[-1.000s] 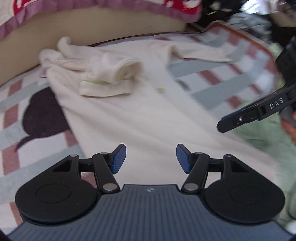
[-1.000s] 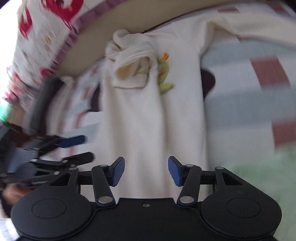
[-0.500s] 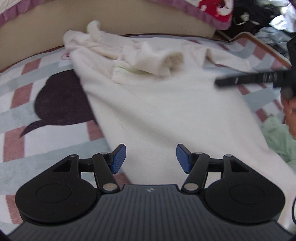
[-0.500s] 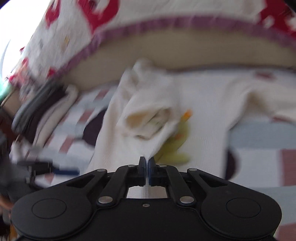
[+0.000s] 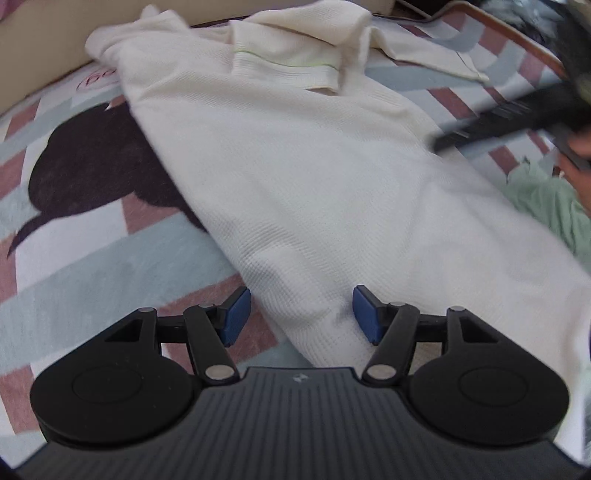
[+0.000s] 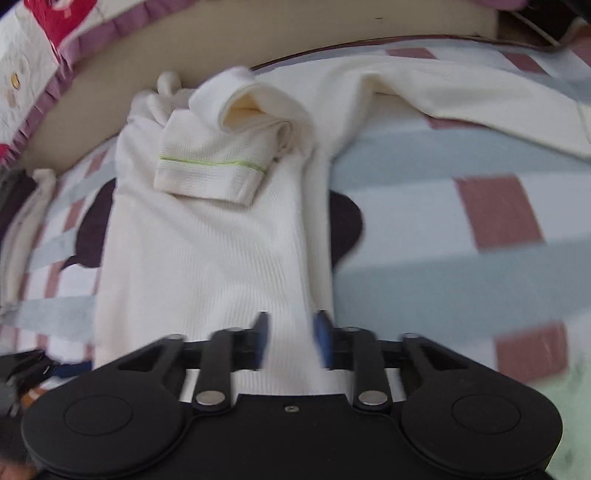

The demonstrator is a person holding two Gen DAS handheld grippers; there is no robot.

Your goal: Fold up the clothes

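Observation:
A cream knit sweater [image 5: 295,158] lies stretched out on a patterned rug [image 5: 74,258]. One sleeve is folded over the chest, its cuff [image 6: 210,173] edged with a thin green line. The other sleeve [image 6: 480,96] lies out to the right. My left gripper [image 5: 301,315] is open, its blue pads [image 5: 236,314] astride the hem's left corner. My right gripper [image 6: 291,341] is partly open over the sweater's lower right edge, with cloth between the blurred pads [image 6: 321,339]. It also shows as a dark blur in the left wrist view [image 5: 517,114].
A beige bed base [image 6: 332,33] with a purple-trimmed red and white quilt [image 6: 44,48] runs along the far side. A pale green cloth [image 5: 546,199] lies at the right. My left gripper's tip shows at the lower left of the right wrist view [image 6: 33,369].
My right gripper was shut half a second ago and has now opened partway, dropping low over the sweater. The left gripper has moved closer to the hem and stays open.

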